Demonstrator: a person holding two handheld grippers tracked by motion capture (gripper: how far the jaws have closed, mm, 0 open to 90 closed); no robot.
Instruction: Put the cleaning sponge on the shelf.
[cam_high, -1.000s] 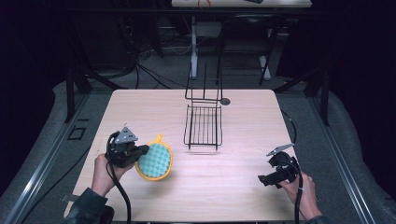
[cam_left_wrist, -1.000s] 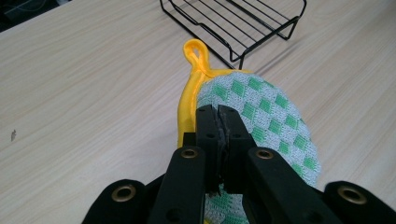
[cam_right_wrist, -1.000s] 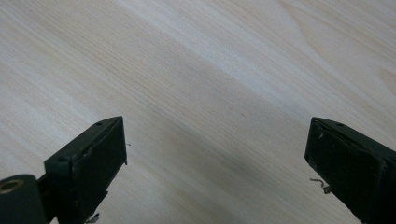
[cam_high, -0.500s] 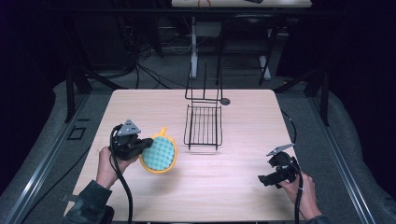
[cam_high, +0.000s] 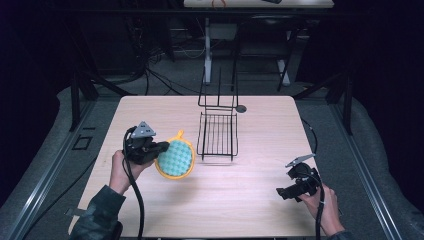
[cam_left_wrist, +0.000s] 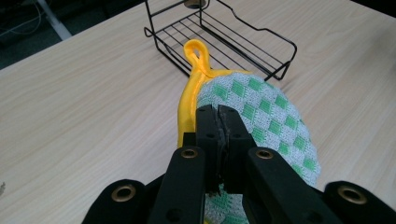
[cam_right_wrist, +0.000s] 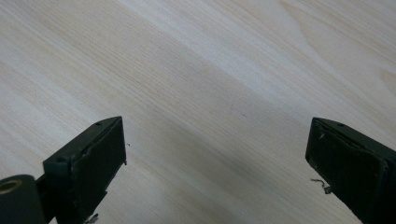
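Dark workshop space, strung with cables and metal frames, is seen behind a pale wooden surface (cam_high: 260, 200) at which a person is seated with a gripper in each hand. A round pot holder (cam_high: 174, 158), checked green and white on its face and bound in yellow, is held at the left of the surface by the left gripper (cam_high: 161, 148), whose jaws are clamped flat on the cloth at its edge. In the left gripper view the pot holder (cam_left_wrist: 261, 112) is seen tilted up on edge above the wood, its yellow hanging loop (cam_left_wrist: 196, 51) pointed toward a black wire basket (cam_high: 218, 135) that stands just to its right, near the middle of the surface.

The pot holder is judged to be light, soft and quilted: it would be expected to flop or fold if pinched near the middle, so the bound yellow rim, or the loop, is judged the firmest place to be gripped. Little risk of slipping or breakage is foreseen.

The right gripper (cam_high: 285, 192) is held at the near right, jaws spread wide with nothing between them. The underside of the pot holder is hidden, its near edge is covered by the jaws, and a small round object by the basket's far corner cannot be identified.
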